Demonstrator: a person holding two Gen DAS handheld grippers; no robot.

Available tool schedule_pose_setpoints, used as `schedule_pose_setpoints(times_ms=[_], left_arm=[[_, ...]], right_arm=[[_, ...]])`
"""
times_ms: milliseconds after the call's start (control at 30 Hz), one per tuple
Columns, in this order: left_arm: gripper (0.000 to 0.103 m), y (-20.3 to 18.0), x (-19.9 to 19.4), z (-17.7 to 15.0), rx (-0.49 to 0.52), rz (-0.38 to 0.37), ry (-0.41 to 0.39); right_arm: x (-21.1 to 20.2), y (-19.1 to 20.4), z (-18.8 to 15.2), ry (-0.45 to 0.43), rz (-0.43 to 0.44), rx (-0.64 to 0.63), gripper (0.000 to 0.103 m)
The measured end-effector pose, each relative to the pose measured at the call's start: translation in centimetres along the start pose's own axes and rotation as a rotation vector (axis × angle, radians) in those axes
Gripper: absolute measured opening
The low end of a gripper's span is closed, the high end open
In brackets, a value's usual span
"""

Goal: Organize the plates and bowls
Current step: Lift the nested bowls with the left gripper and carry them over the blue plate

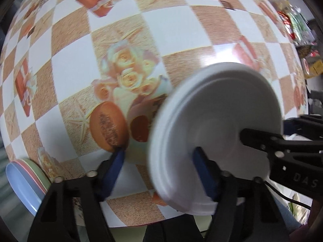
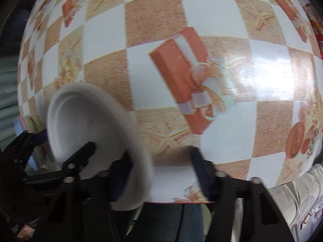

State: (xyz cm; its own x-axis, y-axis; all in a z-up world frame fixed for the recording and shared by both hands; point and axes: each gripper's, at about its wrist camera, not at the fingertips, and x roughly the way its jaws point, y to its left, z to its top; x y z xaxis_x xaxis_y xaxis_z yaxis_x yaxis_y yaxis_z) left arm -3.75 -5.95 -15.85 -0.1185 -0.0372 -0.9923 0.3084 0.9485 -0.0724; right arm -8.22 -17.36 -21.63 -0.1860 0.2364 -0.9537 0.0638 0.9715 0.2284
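A white plate (image 1: 214,133) stands tilted on edge above the patterned table, between both grippers. In the left wrist view my left gripper (image 1: 159,159) is open, its right finger (image 1: 203,173) in front of the plate's face and its left finger (image 1: 115,165) off the plate. My right gripper's finger (image 1: 260,139) reaches onto the plate from the right. In the right wrist view the same plate (image 2: 92,133) is at the left, and my right gripper (image 2: 159,169) is open with its left finger (image 2: 121,173) against the plate's rim. Whether either gripper bears the plate I cannot tell.
A stack of blue, pink and green plates (image 1: 26,181) lies at the table's near left edge, also glimpsed in the right wrist view (image 2: 24,123). The checkered tablecloth (image 1: 141,30) spreads ahead. Packaged goods (image 1: 298,30) crowd the far right.
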Motion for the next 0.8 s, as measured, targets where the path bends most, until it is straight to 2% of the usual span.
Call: schedule_pose_setpoints(times_ms=[67,133,333,533,800], left_arm=[[0.048,-0.4,-0.3,0.0,0.025,-0.015,-0.005],[0.043,-0.7,-0.4,-0.2,0.042,-0.016,-0.008],[0.043,1.8,-0.8,-1.4,-0.022,0.009,-0.006],[0.044,7.0,-1.3,-3.5,-0.142,0.025,-0.011],[0.044,11.7,-1.8,-6.2,-0.225,0.048,-0.024]], right_arm=[[0.1,0.8,0.2,0.015,0.009,0.007,0.022],[-0.1,1.8,0.3,0.008,-0.031,-0.009,0.022],[0.6,4.8,0.7,0.035,-0.05,-0.05,0.022],[1.8,10.8,1.3,0.047,-0.069,-0.17,0.023],[3.2,16.8,1.9,0.06,-0.073,-0.245,0.023]])
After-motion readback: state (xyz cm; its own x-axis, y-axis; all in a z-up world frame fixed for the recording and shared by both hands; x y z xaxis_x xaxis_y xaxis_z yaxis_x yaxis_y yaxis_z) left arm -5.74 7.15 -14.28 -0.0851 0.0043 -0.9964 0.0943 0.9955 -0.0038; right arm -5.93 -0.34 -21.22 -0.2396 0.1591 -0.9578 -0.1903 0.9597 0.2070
